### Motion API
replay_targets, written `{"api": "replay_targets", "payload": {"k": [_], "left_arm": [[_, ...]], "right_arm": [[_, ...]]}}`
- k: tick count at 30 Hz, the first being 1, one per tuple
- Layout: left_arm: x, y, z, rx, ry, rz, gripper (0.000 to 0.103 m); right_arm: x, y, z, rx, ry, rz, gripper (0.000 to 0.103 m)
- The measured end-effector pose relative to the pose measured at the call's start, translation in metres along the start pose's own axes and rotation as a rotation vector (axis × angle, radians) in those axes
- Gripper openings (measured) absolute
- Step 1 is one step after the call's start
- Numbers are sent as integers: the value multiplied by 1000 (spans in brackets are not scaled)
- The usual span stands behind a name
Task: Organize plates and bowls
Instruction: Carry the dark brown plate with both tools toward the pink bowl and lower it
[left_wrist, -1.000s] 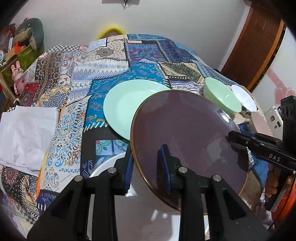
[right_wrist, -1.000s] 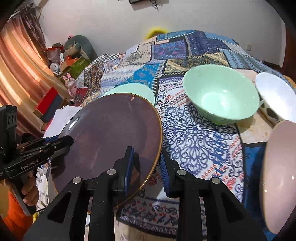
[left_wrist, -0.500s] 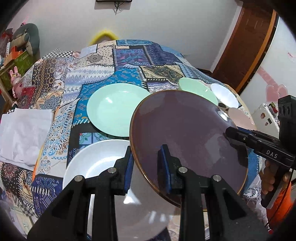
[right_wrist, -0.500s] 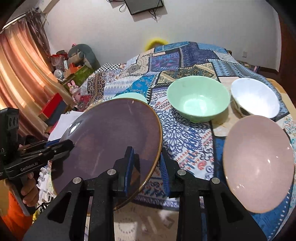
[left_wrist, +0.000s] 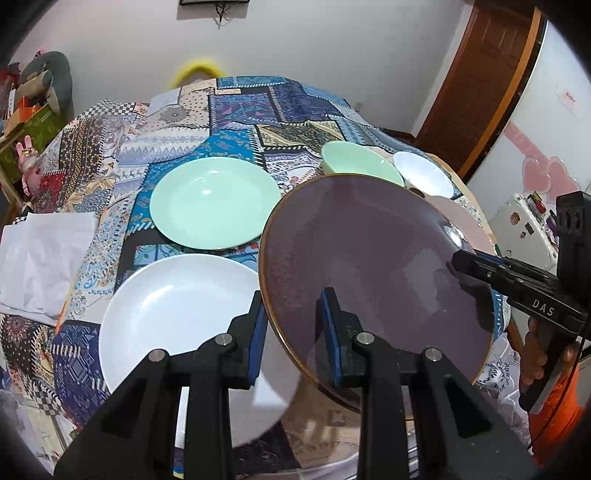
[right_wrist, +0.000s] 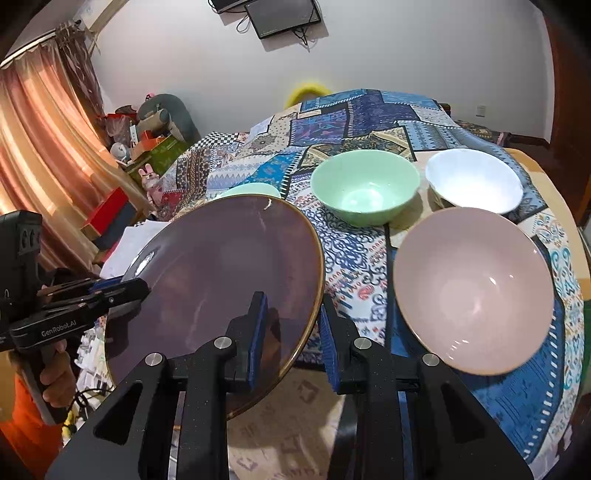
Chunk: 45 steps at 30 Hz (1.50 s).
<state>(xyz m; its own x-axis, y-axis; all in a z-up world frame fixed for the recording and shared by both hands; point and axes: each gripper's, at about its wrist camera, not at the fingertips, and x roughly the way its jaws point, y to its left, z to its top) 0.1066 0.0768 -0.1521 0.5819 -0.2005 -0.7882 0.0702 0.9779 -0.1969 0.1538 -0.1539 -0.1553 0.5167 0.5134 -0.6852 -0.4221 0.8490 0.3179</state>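
A: What did the two tongs hold at that moment?

B: Both were clenched on the same purple plate (left_wrist: 373, 266). The left tongs (left_wrist: 293, 325) gripped its rim on the near left side, and the right tongs (right_wrist: 291, 328) gripped the opposite edge. The plate was lifted above the tabletop (right_wrist: 273, 435) and tilted, and nothing lay on it.

A: Where were the other dishes?

B: In the left wrist view a white plate (left_wrist: 177, 314) lay on the patchwork cloth (left_wrist: 236, 110), partly under the purple plate. Just behind it lay a mint green plate (left_wrist: 214, 203). Both were bare.

A: And the bowls?

B: In the right wrist view a pink bowl (right_wrist: 472, 291) stood nearest, to the right of the purple plate. Behind it stood a mint green bowl (right_wrist: 365, 186) and a white bowl (right_wrist: 474, 181), side by side. All three bowls were empty and each stood apart from the others.

A: Was any person visible?

B: Only a hand (right_wrist: 55, 373) on the grip of the left tongs, with an orange sleeve (right_wrist: 33, 428) below it.
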Motion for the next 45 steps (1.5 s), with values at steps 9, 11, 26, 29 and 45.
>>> {"api": "replay_targets", "payload": {"k": [9, 11, 26, 29, 45], "left_arm": [[5, -20, -10, 19, 24, -6, 28], [7, -22, -12, 17, 35, -11, 29], [40, -28, -26, 14, 100, -21, 29], [51, -28, -28, 9, 117, -21, 29], [84, -30, -29, 13, 155, -14, 29]], "right_arm": [[-8, -15, -12, 16, 11, -2, 25], [-8, -19, -16, 18, 15, -3, 25], [6, -41, -33, 61, 69, -2, 25], [13, -46, -35, 68, 85, -8, 25], [23, -59, -40, 94, 115, -30, 25]]}}
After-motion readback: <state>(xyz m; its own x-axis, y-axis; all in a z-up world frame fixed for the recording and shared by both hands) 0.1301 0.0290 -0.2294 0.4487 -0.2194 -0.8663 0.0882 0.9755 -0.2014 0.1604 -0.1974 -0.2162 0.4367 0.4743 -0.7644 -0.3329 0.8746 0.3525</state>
